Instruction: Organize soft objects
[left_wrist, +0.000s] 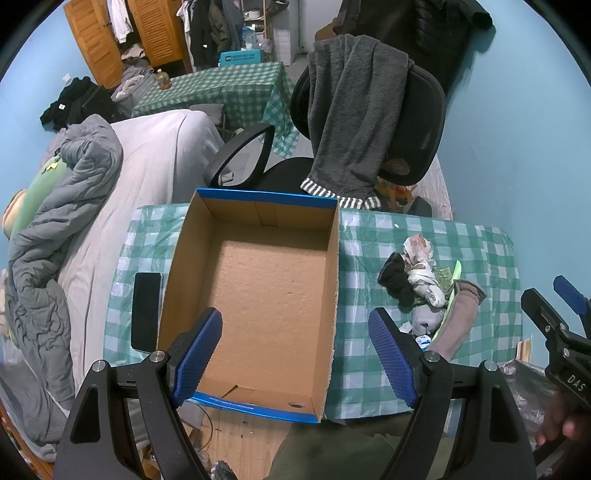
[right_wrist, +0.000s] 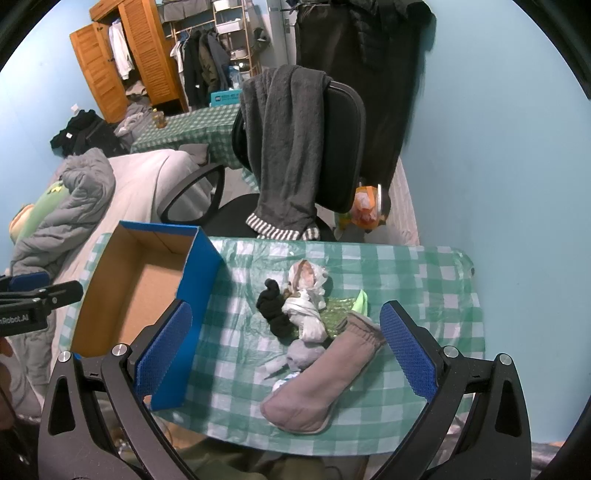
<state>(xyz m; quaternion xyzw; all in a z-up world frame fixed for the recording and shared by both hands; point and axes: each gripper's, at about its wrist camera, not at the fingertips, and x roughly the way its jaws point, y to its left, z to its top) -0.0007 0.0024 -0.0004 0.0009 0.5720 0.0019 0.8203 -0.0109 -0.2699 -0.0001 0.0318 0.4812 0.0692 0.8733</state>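
Socks pile (right_wrist: 314, 332): heaped on the checked desk (right_wrist: 424, 266), centre-right of the right wrist frame, just beside the box; nothing lifted.
Pile contents: mauve-grey sock (right_wrist: 317, 387) nearest the camera, lying diagonally; black sock (right_wrist: 273, 310) at the pile's left; white patterned bundle (right_wrist: 306, 295) in the middle; grey item (right_wrist: 301, 356) partly under the mauve one; green piece (right_wrist: 360, 301) at the back, kind unclear.
Cardboard box (left_wrist: 273, 295): open-topped, blue-edged, bare inside; centre of the left wrist frame.
Left gripper (left_wrist: 295, 354): jaws spread wide, holding nothing, hovering over the box's near edge.
Right gripper (right_wrist: 284, 354): jaws spread wide, holding nothing, poised above the pile with the mauve sock between the fingers' lines.
Other: dark phone (left_wrist: 146, 310) flat on the desk left of the box.
Step in hand: judged as the approach for a first pick; box unfilled.
Next move calls for: lowering the right gripper onto the mauve sock mid-length, closing on fabric only, avoiding snagging the grey item beneath, then carrying leftward over the box wall.
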